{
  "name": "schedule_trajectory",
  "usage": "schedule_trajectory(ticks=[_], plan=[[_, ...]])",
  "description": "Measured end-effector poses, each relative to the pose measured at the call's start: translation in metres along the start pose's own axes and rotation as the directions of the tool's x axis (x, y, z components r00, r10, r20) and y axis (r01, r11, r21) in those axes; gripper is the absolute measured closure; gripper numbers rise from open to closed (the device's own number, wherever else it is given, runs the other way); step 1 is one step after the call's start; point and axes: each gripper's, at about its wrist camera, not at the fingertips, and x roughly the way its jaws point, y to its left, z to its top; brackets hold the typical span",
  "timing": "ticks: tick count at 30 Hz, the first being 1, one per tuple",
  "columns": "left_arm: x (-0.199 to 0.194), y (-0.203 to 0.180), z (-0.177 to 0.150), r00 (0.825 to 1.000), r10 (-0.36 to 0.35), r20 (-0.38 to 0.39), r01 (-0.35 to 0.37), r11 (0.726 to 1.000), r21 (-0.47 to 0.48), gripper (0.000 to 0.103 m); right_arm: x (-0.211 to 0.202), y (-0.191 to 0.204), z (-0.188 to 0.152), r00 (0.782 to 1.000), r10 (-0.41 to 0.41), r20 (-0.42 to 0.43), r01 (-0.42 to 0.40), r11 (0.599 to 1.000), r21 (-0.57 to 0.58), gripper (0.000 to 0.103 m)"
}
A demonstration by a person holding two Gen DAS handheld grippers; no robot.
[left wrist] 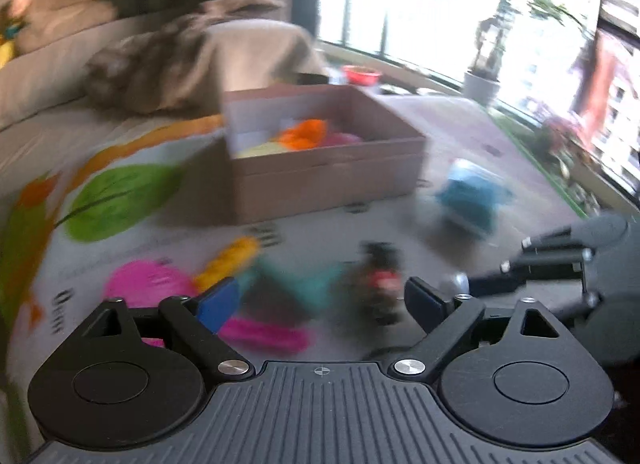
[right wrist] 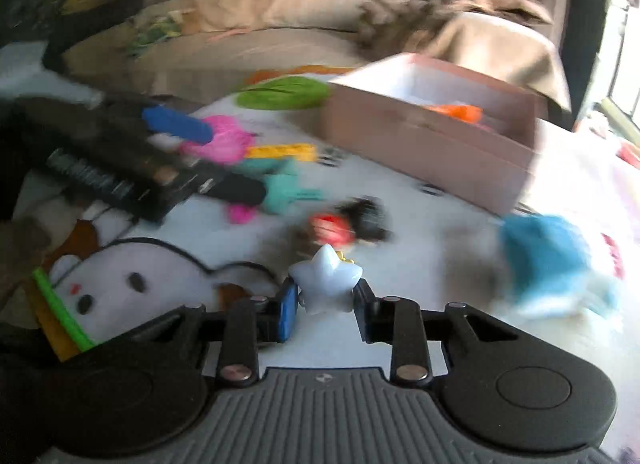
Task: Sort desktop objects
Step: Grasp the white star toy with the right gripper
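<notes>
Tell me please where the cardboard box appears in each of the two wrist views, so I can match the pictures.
Left wrist view: the cardboard box stands in the middle, above the open left gripper.
Right wrist view: the cardboard box is upper right, beyond the right gripper, which is shut on the pale star.
Shared landmark: the blue plush toy, right of the box in both.

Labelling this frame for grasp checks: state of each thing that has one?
Right tongs: shut on the star charm.
Left tongs: open, nothing between the pads.
Cardboard box: open-topped, coloured items inside.
Blue plush: loose on the mat.
</notes>
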Motion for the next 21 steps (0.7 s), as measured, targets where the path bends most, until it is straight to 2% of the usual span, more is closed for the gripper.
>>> schedule_trajectory(ticks=[3, 4, 7, 11, 12, 14, 19, 21], plan=[[0.022, -0.023, 0.005, 0.999, -0.023, -0.022, 0.025, 0.997, 0.073, 0.018, -0.009, -0.018, -0.008, 0.997, -0.079, -0.023, 0.080, 0.996, 0.034, 0.073], [0.032, -0.029, 0.007, 0.999, -0.018, -0.039, 0.022, 0.996, 0.088, 0.026, -0.011, -0.021, -0.011, 0.994, -0.106, -0.032, 0.107, 0.993, 0.040, 0.073], [0.054, -0.038, 0.008, 0.995, -0.031, -0.092, 0.040, 0.995, 0.095, 0.037, -0.016, -0.029, -0.020, 0.986, -0.159, -0.052, 0.162, 0.985, 0.060, 0.073], [0.066, -0.041, 0.002, 0.993, -0.012, -0.118, 0.024, 0.994, 0.102, 0.035, -0.023, -0.033, -0.028, 0.985, -0.165, -0.043, 0.168, 0.983, 0.077, 0.073], [0.066, -0.041, 0.002, 0.993, -0.013, -0.113, 0.025, 0.994, 0.102, 0.038, -0.023, -0.032, -0.029, 0.986, -0.165, -0.040, 0.167, 0.983, 0.076, 0.073], [0.063, -0.040, 0.000, 0.994, -0.004, -0.106, 0.015, 0.995, 0.102, 0.055, -0.022, -0.032, -0.029, 0.985, -0.166, -0.036, 0.168, 0.983, 0.071, 0.073], [0.043, -0.040, -0.006, 0.997, 0.014, -0.074, -0.003, 0.990, 0.139, 0.055, -0.019, -0.029, -0.024, 0.987, -0.156, -0.035, 0.158, 0.987, 0.041, 0.073], [0.028, -0.039, -0.003, 0.998, -0.008, -0.057, 0.016, 0.990, 0.143, 0.055, -0.025, -0.030, -0.019, 0.990, -0.141, -0.025, 0.142, 0.989, 0.040, 0.073]])
